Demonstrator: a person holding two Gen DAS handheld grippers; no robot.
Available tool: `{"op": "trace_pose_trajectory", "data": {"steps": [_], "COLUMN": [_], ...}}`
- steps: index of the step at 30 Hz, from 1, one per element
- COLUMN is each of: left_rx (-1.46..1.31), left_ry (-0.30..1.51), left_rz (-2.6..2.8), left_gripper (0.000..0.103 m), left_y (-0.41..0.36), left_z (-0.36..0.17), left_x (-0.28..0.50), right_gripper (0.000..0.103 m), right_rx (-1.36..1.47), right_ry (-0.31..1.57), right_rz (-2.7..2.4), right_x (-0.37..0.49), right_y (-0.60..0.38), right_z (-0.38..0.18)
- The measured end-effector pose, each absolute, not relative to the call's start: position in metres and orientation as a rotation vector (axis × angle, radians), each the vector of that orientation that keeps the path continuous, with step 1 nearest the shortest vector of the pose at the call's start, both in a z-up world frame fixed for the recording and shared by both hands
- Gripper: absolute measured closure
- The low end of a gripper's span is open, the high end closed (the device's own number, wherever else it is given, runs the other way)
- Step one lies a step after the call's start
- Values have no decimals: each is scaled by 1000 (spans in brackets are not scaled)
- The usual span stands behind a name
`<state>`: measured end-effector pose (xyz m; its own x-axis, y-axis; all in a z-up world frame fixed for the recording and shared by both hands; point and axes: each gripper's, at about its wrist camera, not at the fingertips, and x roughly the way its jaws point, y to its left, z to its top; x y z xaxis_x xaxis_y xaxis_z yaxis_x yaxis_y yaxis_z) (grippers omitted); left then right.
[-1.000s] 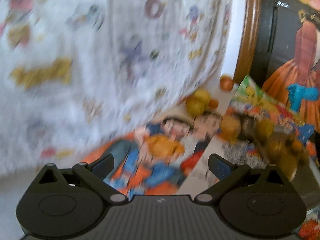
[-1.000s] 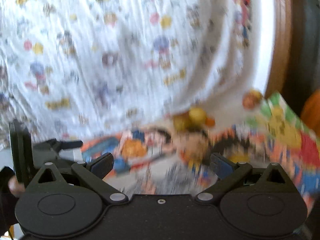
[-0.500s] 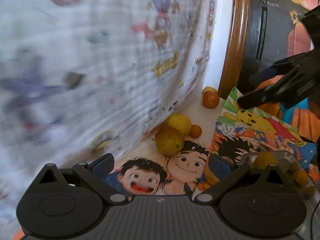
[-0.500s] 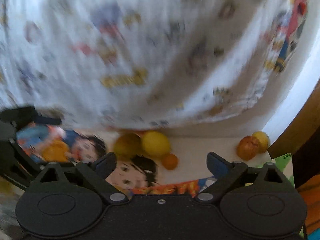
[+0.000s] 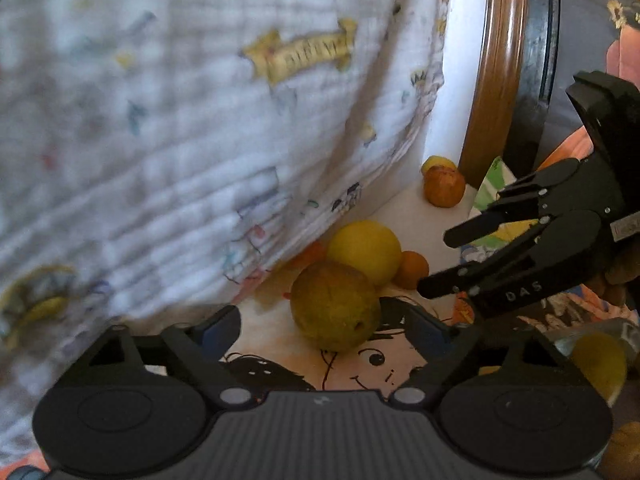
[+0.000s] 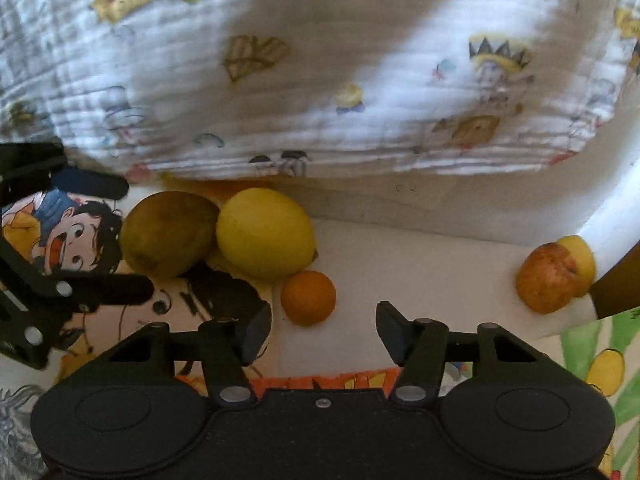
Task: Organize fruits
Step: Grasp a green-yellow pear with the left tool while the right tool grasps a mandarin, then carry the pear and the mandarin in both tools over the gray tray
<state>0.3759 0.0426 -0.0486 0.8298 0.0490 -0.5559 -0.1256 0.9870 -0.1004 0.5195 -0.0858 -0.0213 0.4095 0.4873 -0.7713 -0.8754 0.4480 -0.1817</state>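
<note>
A brownish-green round fruit (image 5: 336, 306) lies on the cartoon-print mat (image 5: 360, 372), just ahead of my open left gripper (image 5: 326, 332) and between its fingers. Behind it sit a yellow lemon (image 5: 366, 250) and a small orange (image 5: 412, 270). My right gripper (image 6: 324, 332) is open, its fingertips just short of the small orange (image 6: 308, 298). The lemon (image 6: 266, 234) and the brownish-green fruit (image 6: 168, 234) lie beyond it to the left. A reddish apple (image 6: 546, 278) with a yellow fruit (image 6: 580, 264) behind it rests in the far right corner. Each gripper shows in the other's view: the right gripper (image 5: 438, 263) and the left gripper (image 6: 126, 240).
A white printed cloth (image 6: 280, 80) hangs close behind the fruits and overhangs them. A wooden frame (image 5: 492, 80) stands at the right. A clear container (image 5: 624, 336) holding yellow fruit (image 5: 596, 364) sits low on the right in the left wrist view.
Both grippers have moved in close to the cluster of fruits. The right gripper's fingers have narrowed and now sit near the small orange. The left gripper now faces the brownish-green fruit.
</note>
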Motion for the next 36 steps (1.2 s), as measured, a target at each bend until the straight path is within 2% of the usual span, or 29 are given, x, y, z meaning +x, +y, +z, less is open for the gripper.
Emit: {"op": "trace_pose_trajectory", "data": {"steps": [6, 12, 15, 19, 36], "left_rx": [-151, -160, -168, -215, -267], "left_ry": [602, 607, 609, 595, 588], "left_rz": [95, 106, 120, 105, 97], "left_gripper": [23, 24, 31, 45, 47], "left_y": [43, 42, 40, 43, 52], "left_z": [-53, -55, -56, -55, -43], "left_x": [387, 396, 406, 406, 376], "right_gripper": [55, 61, 68, 68, 69], "right_rx": [-611, -564, -549, -541, -546], "right_ry": [700, 705, 707, 704, 669], "right_rz": [964, 985, 989, 984, 921], "right_x": [526, 535, 537, 536, 500], "right_y": [-86, -89, -93, -96, -101], "right_z": [-32, -39, -41, -41, -4]}}
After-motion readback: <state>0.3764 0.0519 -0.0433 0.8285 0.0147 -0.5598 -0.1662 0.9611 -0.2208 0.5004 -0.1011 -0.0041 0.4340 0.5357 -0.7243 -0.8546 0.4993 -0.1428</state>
